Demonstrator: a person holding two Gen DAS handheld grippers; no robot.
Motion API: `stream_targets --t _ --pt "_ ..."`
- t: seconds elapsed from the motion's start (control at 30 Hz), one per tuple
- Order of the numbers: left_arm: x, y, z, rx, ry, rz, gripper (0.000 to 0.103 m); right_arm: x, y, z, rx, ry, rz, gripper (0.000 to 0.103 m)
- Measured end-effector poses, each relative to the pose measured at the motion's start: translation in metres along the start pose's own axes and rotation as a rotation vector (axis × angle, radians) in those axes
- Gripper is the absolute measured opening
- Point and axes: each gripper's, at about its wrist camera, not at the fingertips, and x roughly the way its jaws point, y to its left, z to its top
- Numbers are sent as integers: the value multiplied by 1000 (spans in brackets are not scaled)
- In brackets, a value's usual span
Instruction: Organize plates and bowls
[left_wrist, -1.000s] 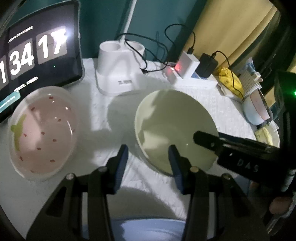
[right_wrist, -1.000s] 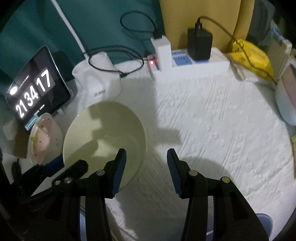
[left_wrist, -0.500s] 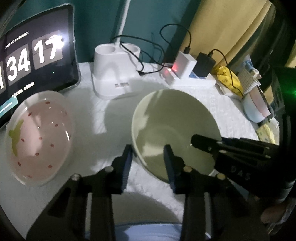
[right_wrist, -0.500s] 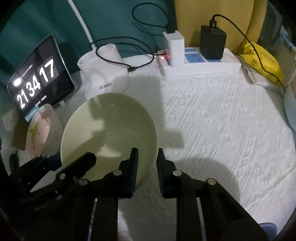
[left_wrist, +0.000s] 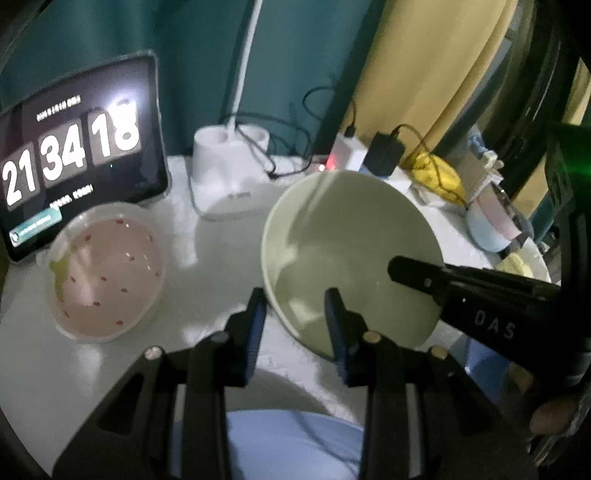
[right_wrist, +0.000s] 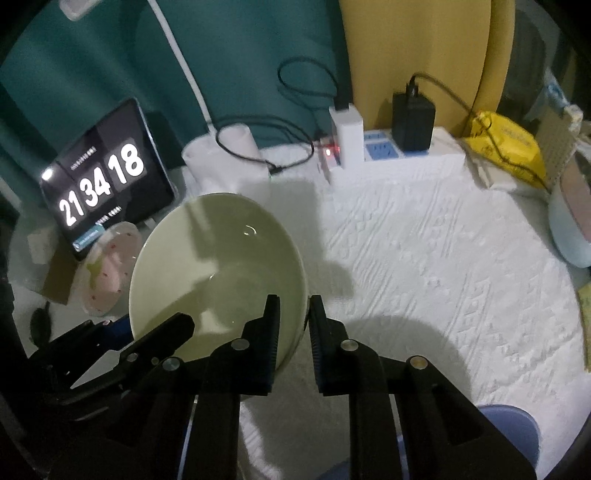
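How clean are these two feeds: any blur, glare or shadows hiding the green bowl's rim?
Left wrist view: soft with motion blur, glare blooms on the clock tablet; green bowl rim readable. Right wrist view: sharper, gripper shadows darken the bowl's inside and the white cloth. Fisheye bends both.

Both wrist views look steeply down, close, sharing green bowl (left_wrist: 347, 254).

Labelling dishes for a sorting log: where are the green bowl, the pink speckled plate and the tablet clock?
green bowl (left_wrist: 343, 236), left wrist view, inner wall.
pink speckled plate (left_wrist: 107, 273), left wrist view, centre.
tablet clock (right_wrist: 103, 181), right wrist view, screen.
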Motion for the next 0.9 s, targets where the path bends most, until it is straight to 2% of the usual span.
stream_targets --t 0.53,0.9 --pt "-55 -42 -8 49 -87 -23 34 -69 -4 -20 10 -104 21 17" --pt "-73 -85 -26 91 -100 -53 34 -106 -31 -41 40 -144 14 17"
